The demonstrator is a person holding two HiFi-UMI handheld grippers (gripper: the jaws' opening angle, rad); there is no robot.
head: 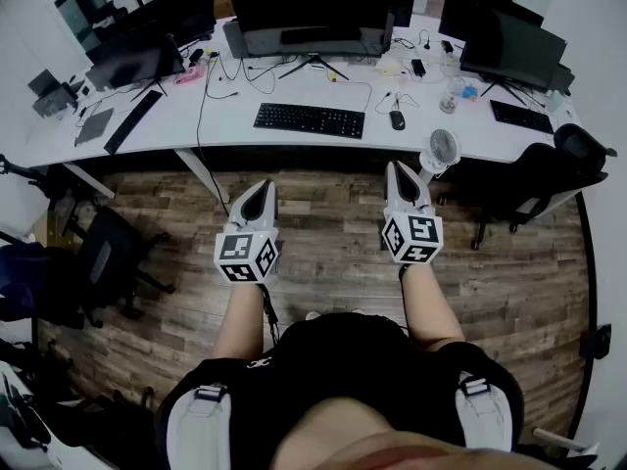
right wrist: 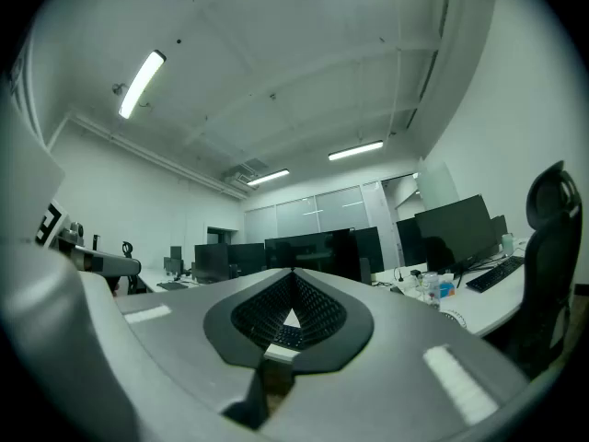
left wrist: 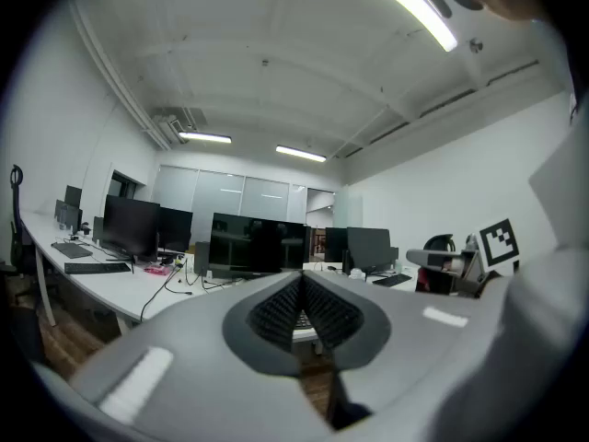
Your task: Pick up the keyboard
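Observation:
A black keyboard (head: 310, 119) lies on the long white desk (head: 216, 125) in front of a wide dark monitor (head: 312, 18). Both grippers hover over the wooden floor, well short of the desk, pointing level toward it. My left gripper (head: 260, 194) is shut with nothing in it, and its jaws meet at the tips in the left gripper view (left wrist: 302, 279). My right gripper (head: 403, 176) is also shut and empty, its jaws touching in the right gripper view (right wrist: 293, 276). A sliver of the keyboard (left wrist: 303, 320) shows through the left jaws.
A mouse (head: 396, 119) lies right of the keyboard, and a small white fan (head: 443, 150) stands at the desk edge. More monitors (head: 514, 47), a second keyboard (head: 521, 117) and cables crowd the desk. Black office chairs (head: 110, 258) stand left and right (head: 549, 169).

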